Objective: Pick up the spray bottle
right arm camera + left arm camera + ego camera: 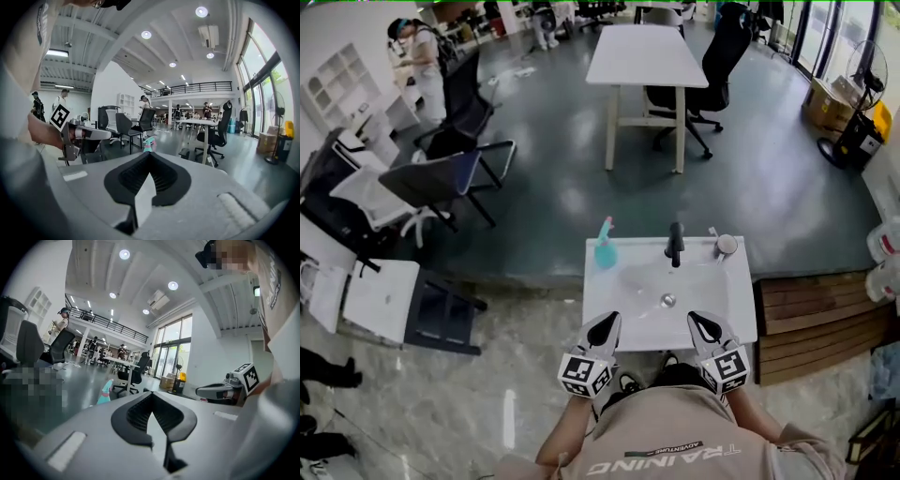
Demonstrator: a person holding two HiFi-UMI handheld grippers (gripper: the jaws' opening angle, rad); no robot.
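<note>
A teal spray bottle (605,248) with a pink collar stands upright on the back left corner of the white washbasin (733,314). Both grippers hover over the basin's near edge, well short of the bottle. My left gripper (607,327) is shut and holds nothing; my right gripper (704,325) is also shut and holds nothing. In the left gripper view the bottle (105,392) shows left of the closed jaws (152,395), with the right gripper (220,391) off to the side. In the right gripper view the bottle (149,143) peeks just above the closed jaw tips (150,153).
A black faucet (675,242) rises at the basin's back middle, a small round cup (726,246) at its back right, the drain (667,300) in the bowl. Wooden decking (811,319) lies to the right. Office chairs (441,178) and a white table (645,56) stand beyond.
</note>
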